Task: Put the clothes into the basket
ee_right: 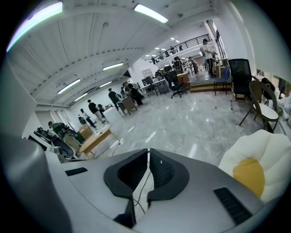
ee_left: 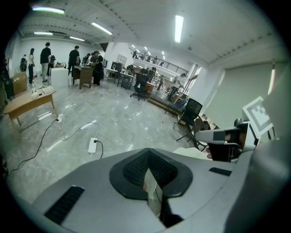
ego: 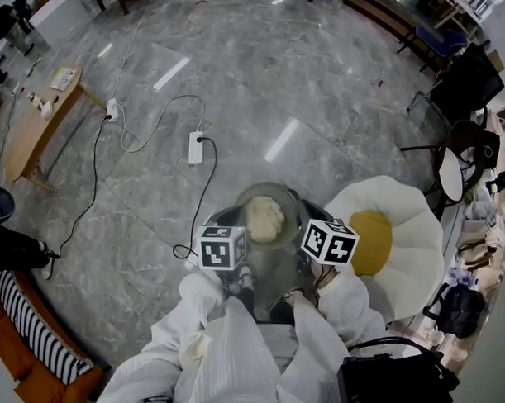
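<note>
A: Where is the clothing?
B: In the round grey basket [ego: 274, 186] on the marble floor [ego: 240, 89] lies a cream garment [ego: 264, 218] — crumpled into one soft, pale lump.
A: And the tools?
B: The left tool [ee_left: 148, 157] and right tool [ee_right: 148, 152] are at the basket's near side — each pressed together.

Bright ceiling lights [ee_left: 178, 27] glare on the floor [ego: 279, 140]; edges fisheye-warped.
</note>
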`<action>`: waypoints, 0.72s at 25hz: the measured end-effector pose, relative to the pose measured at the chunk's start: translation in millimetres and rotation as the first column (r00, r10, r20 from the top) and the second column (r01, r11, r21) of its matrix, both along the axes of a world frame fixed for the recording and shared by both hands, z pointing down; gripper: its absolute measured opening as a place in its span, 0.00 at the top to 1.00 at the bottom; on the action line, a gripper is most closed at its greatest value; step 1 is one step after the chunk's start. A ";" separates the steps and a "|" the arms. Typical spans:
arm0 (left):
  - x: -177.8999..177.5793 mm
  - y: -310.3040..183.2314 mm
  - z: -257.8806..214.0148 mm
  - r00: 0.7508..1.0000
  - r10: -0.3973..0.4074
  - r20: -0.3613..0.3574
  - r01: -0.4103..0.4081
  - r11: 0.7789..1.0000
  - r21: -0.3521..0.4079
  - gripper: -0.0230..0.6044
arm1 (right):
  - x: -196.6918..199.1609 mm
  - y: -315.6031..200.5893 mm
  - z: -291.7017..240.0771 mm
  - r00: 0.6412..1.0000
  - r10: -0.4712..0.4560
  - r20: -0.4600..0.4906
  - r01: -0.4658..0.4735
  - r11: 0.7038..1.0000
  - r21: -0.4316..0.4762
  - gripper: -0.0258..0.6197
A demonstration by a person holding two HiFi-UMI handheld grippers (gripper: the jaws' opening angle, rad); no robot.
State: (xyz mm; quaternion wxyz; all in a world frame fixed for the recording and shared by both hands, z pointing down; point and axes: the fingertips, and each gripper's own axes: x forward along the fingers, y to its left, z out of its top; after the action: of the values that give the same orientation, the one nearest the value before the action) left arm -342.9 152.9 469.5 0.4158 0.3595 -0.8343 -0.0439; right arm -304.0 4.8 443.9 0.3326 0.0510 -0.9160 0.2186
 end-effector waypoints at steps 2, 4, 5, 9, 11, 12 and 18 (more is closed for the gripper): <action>-2.5 0.1 -2.9 1.000 0.018 0.009 -0.018 1.000 0.005 0.95 | 0.1 -0.1 -8.9 1.000 0.013 0.028 -0.014 1.000 0.022 0.91; -1.9 -0.3 -6.0 0.999 0.033 0.016 -0.033 0.999 0.008 0.95 | 2.5 -0.9 -15.7 0.999 0.030 0.045 -0.031 0.999 0.034 0.92; -1.0 -1.1 -8.1 0.999 0.037 0.019 -0.037 0.999 0.009 0.95 | 4.0 -1.4 -18.3 0.998 0.037 0.048 -0.039 0.999 0.033 0.92; 6.0 -6.8 -15.9 0.999 0.036 0.026 -0.036 0.999 0.014 0.96 | 13.8 -3.8 -21.7 0.997 0.059 0.054 -0.061 0.998 0.023 0.92; 10.6 -10.3 -18.9 0.999 0.029 0.031 -0.029 0.999 0.016 0.96 | 18.7 -3.7 -22.2 0.996 0.059 0.062 -0.060 0.998 0.020 0.92; 12.6 -11.8 -20.0 0.999 0.022 0.033 -0.023 1.000 0.016 0.96 | 20.6 -3.5 -22.4 0.996 0.055 0.063 -0.056 0.998 0.019 0.92; 29.0 -21.3 -27.6 0.999 0.007 0.041 -0.008 1.000 0.022 0.95 | 30.7 -2.9 -28.1 0.998 0.008 0.065 -0.010 0.999 0.033 0.92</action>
State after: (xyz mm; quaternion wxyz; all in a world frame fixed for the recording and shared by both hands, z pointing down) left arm -313.9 131.6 441.9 0.3948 0.3680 -0.8407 -0.0439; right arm -273.4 2.0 415.8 0.3009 0.0536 -0.9295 0.2065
